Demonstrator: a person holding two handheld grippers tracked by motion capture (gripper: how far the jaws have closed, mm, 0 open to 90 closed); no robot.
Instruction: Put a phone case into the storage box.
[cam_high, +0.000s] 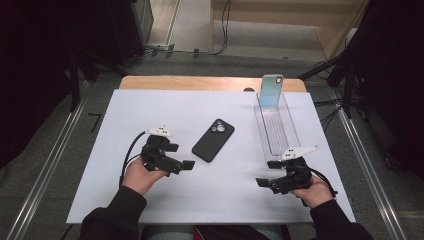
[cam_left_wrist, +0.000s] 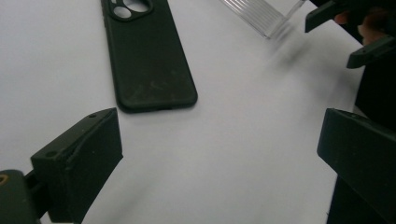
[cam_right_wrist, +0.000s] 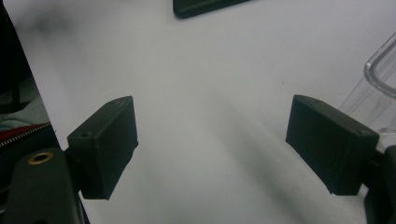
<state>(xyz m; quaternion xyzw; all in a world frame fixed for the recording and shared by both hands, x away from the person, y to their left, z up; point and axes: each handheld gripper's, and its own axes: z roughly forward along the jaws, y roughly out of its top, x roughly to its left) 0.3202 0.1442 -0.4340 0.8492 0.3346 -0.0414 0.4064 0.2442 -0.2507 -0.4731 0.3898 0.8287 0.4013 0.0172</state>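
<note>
A black phone lies back-up in the middle of the white table top. In the left gripper view the black phone sits just beyond the jaws. My left gripper is to the phone's left, open, and my left gripper has bare table between its jaws. A long clear tray stands at the right with a pale blue phone upright at its far end. My right gripper is open just before the tray's near end. In its own view my right gripper holds nothing, beside the tray's corner.
The white top reaches the table's front edge between the person's two sleeves. A wooden strip shows along the far edge. Metal rails run along both sides on the floor, with cables behind the table.
</note>
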